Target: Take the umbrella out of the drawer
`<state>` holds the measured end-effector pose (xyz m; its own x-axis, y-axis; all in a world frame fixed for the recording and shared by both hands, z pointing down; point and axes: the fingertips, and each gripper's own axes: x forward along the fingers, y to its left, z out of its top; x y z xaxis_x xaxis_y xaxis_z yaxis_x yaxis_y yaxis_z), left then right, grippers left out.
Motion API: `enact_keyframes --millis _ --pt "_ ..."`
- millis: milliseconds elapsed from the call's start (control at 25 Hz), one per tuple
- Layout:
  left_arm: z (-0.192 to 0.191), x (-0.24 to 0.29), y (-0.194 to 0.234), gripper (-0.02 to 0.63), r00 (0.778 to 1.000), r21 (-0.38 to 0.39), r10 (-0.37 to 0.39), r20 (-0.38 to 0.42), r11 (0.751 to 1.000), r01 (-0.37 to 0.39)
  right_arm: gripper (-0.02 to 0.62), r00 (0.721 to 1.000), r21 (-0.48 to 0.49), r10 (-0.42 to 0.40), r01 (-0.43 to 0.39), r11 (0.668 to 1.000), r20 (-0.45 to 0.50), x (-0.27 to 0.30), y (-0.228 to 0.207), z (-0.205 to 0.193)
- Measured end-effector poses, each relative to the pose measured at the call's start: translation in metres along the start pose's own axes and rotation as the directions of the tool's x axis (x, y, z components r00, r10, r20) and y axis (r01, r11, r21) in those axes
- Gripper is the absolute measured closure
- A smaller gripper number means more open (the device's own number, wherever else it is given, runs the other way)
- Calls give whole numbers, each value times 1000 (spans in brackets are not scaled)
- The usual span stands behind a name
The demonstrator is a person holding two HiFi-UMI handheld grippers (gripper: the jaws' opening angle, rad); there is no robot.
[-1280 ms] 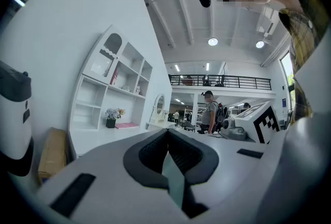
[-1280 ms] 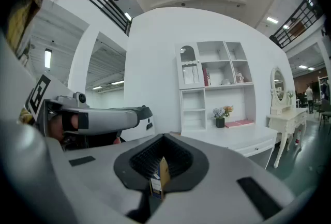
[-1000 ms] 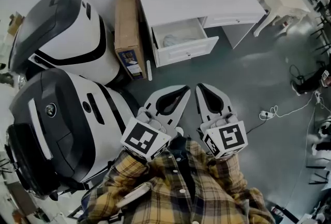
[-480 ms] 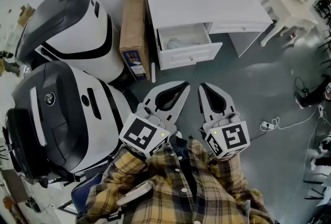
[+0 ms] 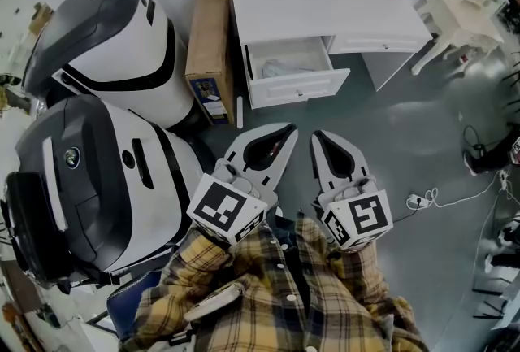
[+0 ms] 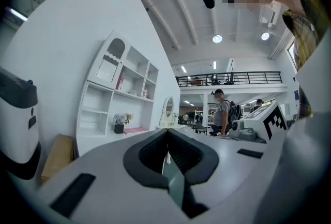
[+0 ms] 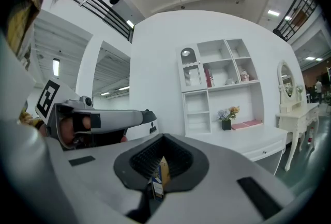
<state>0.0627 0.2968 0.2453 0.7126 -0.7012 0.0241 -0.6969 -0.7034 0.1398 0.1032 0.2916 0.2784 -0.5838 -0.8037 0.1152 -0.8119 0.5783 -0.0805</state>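
Pale bundled umbrella (image 5: 279, 67) sits in the open white drawer (image 5: 297, 88), well apart from left hand-held gripper (image 5: 287, 131) and right hand-held gripper (image 5: 318, 136), both closed and empty; one should open wide before reaching in.

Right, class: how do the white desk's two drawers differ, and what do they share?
The left drawer is pulled out; the right drawer is shut flush. The left drawer shows a pale bundle inside; the right drawer's inside is hidden. Both have white fronts.
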Motion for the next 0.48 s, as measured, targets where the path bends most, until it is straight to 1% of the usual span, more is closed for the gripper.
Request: enact_keyframes --millis 240,480 --pt "-4 23 31 586 1000 -16 18 3 1000 -18 578 999 9 15 -15 1000 -30 31 -18 -7" --pt "-4 58 80 586 999 -28 43 0 999 -43 578 998 2 34 -34 999 -58 79 -44 -9"
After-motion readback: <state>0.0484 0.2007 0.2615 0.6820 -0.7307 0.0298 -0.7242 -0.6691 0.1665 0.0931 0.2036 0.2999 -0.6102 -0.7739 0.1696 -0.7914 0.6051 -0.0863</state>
